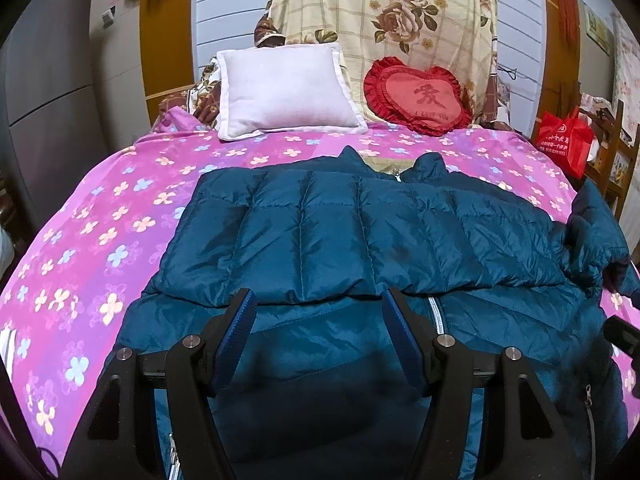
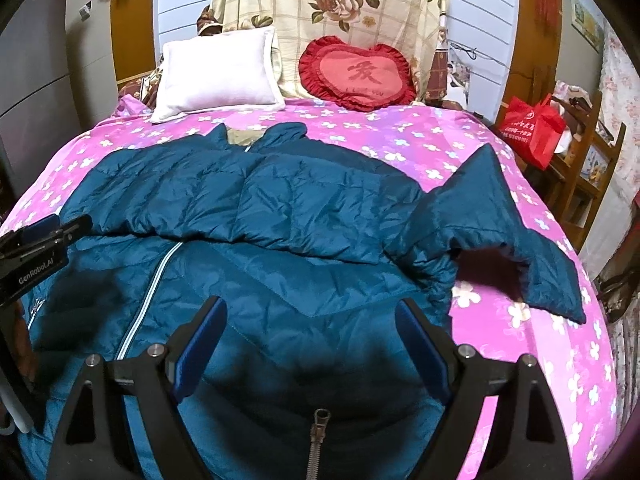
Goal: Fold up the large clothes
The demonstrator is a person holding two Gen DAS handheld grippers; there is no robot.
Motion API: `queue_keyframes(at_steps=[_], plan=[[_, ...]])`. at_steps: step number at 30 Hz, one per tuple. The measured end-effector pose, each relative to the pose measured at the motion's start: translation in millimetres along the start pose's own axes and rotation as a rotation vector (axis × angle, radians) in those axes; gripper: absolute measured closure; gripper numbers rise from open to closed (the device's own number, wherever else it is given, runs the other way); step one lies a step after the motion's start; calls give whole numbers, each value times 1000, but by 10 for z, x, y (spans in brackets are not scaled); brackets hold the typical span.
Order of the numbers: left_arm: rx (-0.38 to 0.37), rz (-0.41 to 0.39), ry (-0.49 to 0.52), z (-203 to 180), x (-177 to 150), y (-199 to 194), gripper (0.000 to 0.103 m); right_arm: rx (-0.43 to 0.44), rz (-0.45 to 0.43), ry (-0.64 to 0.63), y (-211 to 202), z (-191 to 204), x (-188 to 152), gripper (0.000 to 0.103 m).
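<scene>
- Across the left wrist view, a teal quilted down jacket (image 1: 360, 232) lies spread on a bed covered by a pink flowered bedspread (image 1: 100, 240). One sleeve is folded across the chest, and its lower edge runs just beyond the fingertips.
- The left gripper (image 1: 318, 306) hovers low over the jacket's front with its blue-padded fingers (image 1: 240, 320) spread wide, holding nothing. A silver-white zipper (image 1: 434, 312) runs down the jacket just right of them.
- At the head of the bed, a white pillow (image 1: 284, 88) and a red heart-shaped cushion (image 1: 420, 96) lean against a rose-print quilt (image 1: 380, 12).
- A red tote bag (image 1: 564, 140) sits on a wooden rack to the right; its contents cannot be seen.
- Over in the right wrist view, the right gripper (image 2: 310, 314) also hangs wide open and empty above the jacket's lower front.
- The other sleeve (image 2: 520, 236) still trails out to the right over the bedspread, its cuff (image 2: 492, 268) gaping.
- The left gripper's side shows at the left edge, over the jacket.
- The red tote bag appears again at right, contents hidden.
- Judged from this layout, the sleeve-folding step is half done. The next move likely calls for the right gripper to close on the loose sleeve near its cuff and carry it across the chest, keeping the slippery, puffy fabric from sliding off.
</scene>
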State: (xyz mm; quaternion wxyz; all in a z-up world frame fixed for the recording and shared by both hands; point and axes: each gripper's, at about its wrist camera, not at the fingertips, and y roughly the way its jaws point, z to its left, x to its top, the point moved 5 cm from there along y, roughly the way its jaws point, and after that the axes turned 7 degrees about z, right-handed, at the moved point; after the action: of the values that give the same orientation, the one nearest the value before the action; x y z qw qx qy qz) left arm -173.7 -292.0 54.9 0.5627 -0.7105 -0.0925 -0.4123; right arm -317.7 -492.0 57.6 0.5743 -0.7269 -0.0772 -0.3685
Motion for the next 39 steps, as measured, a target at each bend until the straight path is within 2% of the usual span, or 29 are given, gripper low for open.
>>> queue_keyframes(at_steps=[13,20,28,31,32,34,39], plan=[[-8,10,-2,-7,-6,28,56,-24,-13,24,-54,-196,59,13],[-15,19,-10,5,1,55,56,2,-8,25,-56,-200,69,13],[-16,24,-7,-8,0,67,56,-50,-52,61,-228,-546,204,13],[-13,21,-10,-2,-1,64,56,-86,-150,84,-474,-819,342,11],[-16,21,-13,0,0,62,56,-119,-169,89,-530,-929,385,6],[-21,22,-20,4,4,63,56,-176,-188,114,-581,-1165,443,2],[-22,28,-18,0,6,83,56,-261,-95,322,-303,-2214,399,2]])
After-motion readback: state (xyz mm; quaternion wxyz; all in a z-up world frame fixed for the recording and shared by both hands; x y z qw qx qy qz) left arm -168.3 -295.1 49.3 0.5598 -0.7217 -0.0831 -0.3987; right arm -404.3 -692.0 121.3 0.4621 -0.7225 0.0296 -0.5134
